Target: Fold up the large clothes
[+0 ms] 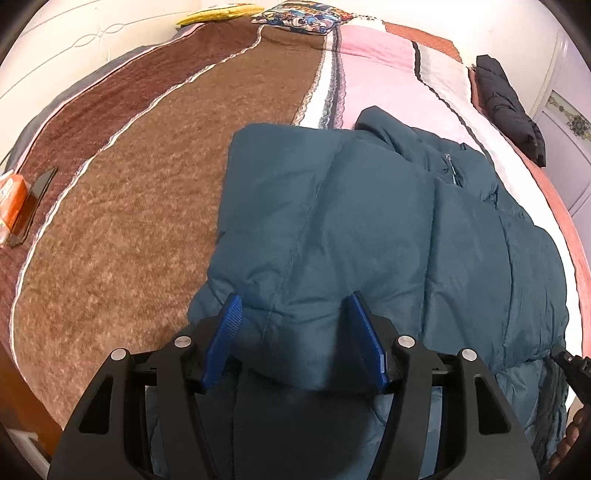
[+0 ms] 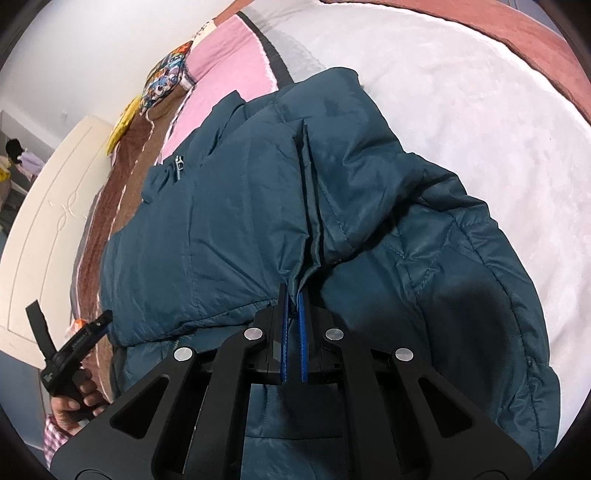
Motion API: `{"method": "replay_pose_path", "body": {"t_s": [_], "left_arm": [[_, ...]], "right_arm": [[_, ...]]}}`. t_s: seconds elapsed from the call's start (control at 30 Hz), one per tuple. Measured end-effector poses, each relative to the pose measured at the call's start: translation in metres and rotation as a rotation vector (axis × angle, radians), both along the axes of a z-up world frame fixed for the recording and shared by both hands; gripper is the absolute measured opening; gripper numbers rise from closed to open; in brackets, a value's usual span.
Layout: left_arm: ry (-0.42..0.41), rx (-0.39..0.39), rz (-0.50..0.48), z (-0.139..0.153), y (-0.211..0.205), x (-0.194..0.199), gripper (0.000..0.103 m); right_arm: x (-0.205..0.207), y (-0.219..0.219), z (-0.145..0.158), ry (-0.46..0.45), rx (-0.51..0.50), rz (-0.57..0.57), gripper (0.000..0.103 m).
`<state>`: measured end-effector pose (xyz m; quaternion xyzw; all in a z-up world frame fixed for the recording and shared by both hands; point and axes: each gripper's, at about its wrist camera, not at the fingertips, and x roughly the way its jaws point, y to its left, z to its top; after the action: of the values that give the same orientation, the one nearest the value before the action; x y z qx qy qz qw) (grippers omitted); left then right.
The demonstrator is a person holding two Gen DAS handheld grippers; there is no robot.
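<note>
So we've got a big teal puffer jacket (image 1: 369, 221) spread over the near edge of the bed (image 1: 129, 229), lying mostly on the pink and white side of the bedspread with its left part lapping onto the fuzzy brown stripe. Our left gripper (image 1: 293, 339) hangs right over the near part of the jacket with its blue pads (image 1: 225, 339) spread wide apart, a puffy fold of fabric bulging up between them, but we don't see them pinching anything. Our right gripper (image 2: 293, 332) is a different story: its blue pads (image 2: 303, 343) are drawn nearly together with a thin edge of the jacket (image 2: 258, 206) clamped between them, looks like a seam or placket strip, though the fisheye makes it hard to say exactly which bit. From that view the jacket's zipper pull (image 2: 179, 166) sits toward the far left of the garment, and a sleeve or side panel is flopped over the body on the right. A dark jacket (image 1: 513, 107) lies bunched at the far right edge of the bed, a colourful printed pillow (image 1: 303, 16) sits at the far end, with something yellow (image 1: 218, 14) just left of it. At the left edge there's a black phone (image 1: 33, 203) touching an orange box (image 1: 11, 199).
</note>
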<state>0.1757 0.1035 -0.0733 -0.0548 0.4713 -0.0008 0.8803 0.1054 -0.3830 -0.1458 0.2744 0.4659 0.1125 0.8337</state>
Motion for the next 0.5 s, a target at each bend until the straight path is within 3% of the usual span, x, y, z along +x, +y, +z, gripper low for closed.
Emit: {"method": "replay_pose_path", "body": {"t_s": [0.5], "left_arm": [[-0.021,0.029,-0.029,0.022,-0.013,-0.040,0.059]], "right_arm": [[-0.020,0.019,0.030,-0.059,-0.134,0.065,0.010]]}}
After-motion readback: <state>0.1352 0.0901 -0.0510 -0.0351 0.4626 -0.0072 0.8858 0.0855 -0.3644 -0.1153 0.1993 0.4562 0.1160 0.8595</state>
